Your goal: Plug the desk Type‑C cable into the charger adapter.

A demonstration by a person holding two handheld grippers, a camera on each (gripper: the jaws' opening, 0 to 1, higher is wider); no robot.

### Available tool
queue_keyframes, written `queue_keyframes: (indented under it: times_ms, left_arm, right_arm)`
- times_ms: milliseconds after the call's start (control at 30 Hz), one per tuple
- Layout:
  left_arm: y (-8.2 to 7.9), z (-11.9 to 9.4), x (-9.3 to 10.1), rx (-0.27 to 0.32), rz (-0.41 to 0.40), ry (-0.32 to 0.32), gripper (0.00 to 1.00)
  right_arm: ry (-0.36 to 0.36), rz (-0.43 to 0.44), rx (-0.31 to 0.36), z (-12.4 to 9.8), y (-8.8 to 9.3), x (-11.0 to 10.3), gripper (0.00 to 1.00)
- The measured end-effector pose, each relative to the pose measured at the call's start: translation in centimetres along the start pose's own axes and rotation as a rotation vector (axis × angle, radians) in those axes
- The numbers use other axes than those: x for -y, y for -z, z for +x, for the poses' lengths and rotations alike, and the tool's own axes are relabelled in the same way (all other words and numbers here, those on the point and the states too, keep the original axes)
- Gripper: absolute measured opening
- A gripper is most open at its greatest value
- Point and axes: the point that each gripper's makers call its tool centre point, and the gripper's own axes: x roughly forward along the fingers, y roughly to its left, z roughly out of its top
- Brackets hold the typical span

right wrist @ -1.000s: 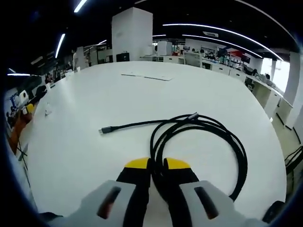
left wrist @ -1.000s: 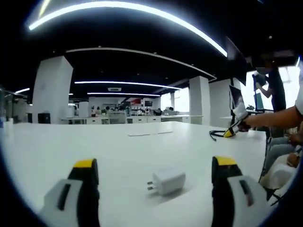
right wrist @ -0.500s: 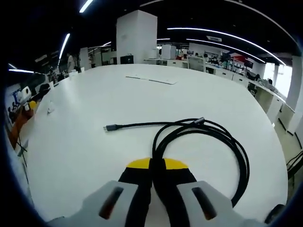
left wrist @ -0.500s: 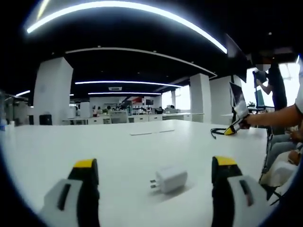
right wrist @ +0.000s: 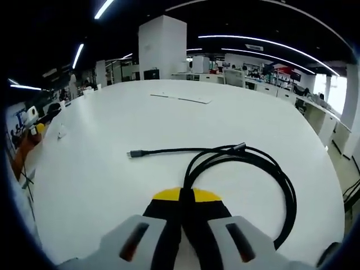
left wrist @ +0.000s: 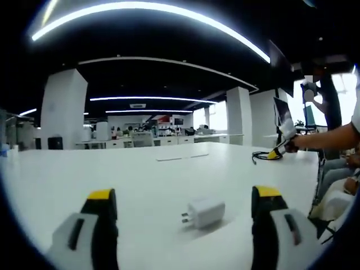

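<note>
A white charger adapter (left wrist: 205,212) lies on the white table (left wrist: 140,174), prongs pointing left, just ahead of my left gripper (left wrist: 183,194), whose jaws stand wide open on either side of it. My right gripper (right wrist: 180,195) is shut on a loop of the black Type-C cable (right wrist: 264,169). The rest of the coil lies on the table ahead of it. One plug (right wrist: 133,153) points left and another (right wrist: 239,147) rests on top of the coil. In the left gripper view the right gripper (left wrist: 277,153) is held at the far right with the cable (left wrist: 260,156) in it.
Thin flat strips (right wrist: 180,98) lie farther along the table. A person's arm (left wrist: 326,138) reaches in from the right, with seated legs by the table edge. Beyond are white pillars (right wrist: 162,45) and rows of office desks. The adapter (right wrist: 61,133) looks tiny at the table's left.
The right gripper, still shut on the cable, has risen slightly and the free plug end has slid a little toward the coil. The left gripper view has drifted slightly; its jaws remain open.
</note>
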Motion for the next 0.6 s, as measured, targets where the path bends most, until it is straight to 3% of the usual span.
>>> queue_keyframes:
  times_ms: [600]
  left_arm:
    - [-0.1,-0.3,-0.1,0.001,-0.003,-0.005,1.00]
  right_arm:
    - [-0.003,0.005,0.020,-0.6,-0.3,-1.3,0.01]
